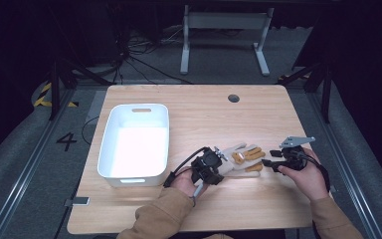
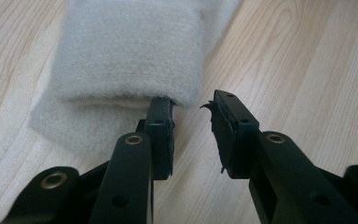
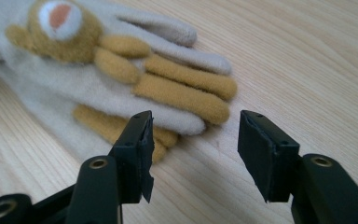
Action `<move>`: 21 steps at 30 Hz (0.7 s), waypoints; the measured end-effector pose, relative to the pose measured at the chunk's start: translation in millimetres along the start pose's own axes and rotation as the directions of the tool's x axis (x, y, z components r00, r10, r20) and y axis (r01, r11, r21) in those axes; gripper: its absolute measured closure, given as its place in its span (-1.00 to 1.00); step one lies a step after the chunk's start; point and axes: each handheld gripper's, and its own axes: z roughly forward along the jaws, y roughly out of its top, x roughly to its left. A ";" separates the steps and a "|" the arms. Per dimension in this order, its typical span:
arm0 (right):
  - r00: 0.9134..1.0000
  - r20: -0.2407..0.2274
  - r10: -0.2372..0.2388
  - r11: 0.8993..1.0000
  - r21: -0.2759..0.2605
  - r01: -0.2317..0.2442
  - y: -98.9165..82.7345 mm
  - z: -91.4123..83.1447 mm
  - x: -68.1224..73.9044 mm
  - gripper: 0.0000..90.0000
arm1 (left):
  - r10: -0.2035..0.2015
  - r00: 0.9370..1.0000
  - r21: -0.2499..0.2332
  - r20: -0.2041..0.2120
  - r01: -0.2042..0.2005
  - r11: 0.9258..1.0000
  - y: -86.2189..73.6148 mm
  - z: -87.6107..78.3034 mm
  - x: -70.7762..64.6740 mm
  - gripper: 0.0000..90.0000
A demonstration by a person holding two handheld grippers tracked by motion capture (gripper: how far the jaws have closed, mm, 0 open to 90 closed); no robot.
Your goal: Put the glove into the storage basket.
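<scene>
Wooden table (image 1: pixel 189 114) carries a cream glove (image 1: pixel 238 159) (with tan fingers) to the right of a white bin (image 1: pixel 110 149). Left tongs (image 2: pixel 192 122) stand slightly open at the glove's cuff, gripping nothing. Right tongs (image 3: pixel 195 148) stand open near its fingertips, empty.

glove (image 1: pixel 238 159) on table (image 1: pixel 204 109) | right of bin (image 1: pixel 134 142) | between both grippers
</scene>
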 end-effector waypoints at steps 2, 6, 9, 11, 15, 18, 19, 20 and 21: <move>1.000 -0.005 -0.011 1.000 0.001 0.011 -0.2 3.6 -0.7 0.01 | -0.007 1.000 -0.003 -0.003 0.007 1.000 0.6 1.9 1.4 0.52; 0.999 -0.022 -0.039 0.999 -0.016 0.038 1.7 13.7 -2.3 -0.08 | -0.027 1.000 -0.005 -0.003 0.027 1.000 1.3 5.4 3.8 0.52; 0.998 -0.060 -0.026 1.000 -0.018 0.025 -1.5 24.7 -7.8 -0.14 | -0.027 1.000 0.003 -0.012 0.027 1.000 1.5 8.5 4.8 0.54; 0.997 -0.080 -0.019 1.000 -0.022 0.017 -3.4 28.6 -8.7 -0.13 | -0.016 1.000 0.008 -0.017 0.016 1.000 1.8 8.9 5.5 0.59; 0.994 -0.101 -0.036 0.999 -0.017 0.035 -3.3 27.5 -6.1 0.26 | -0.024 1.000 0.001 -0.009 0.024 1.000 1.9 8.4 6.6 0.80; 0.993 -0.101 -0.056 0.998 -0.007 0.055 -1.7 25.0 -3.3 0.51 | -0.018 1.000 0.011 -0.014 0.019 1.000 2.0 8.4 6.0 0.90; 0.993 -0.092 -0.068 0.998 -0.006 0.067 -0.7 23.8 -2.0 0.59 | -0.009 1.000 0.011 -0.018 0.010 1.000 2.3 8.4 5.6 0.92; 0.993 -0.081 -0.084 0.996 -0.001 0.085 0.6 21.1 -0.3 0.71 | -0.008 1.000 0.010 -0.024 0.009 1.000 2.4 8.0 4.5 0.95; 0.993 -0.072 -0.094 0.996 -0.006 0.094 1.2 20.0 0.0 0.74 | -0.003 1.000 0.011 -0.028 0.003 1.000 2.7 7.6 4.1 0.96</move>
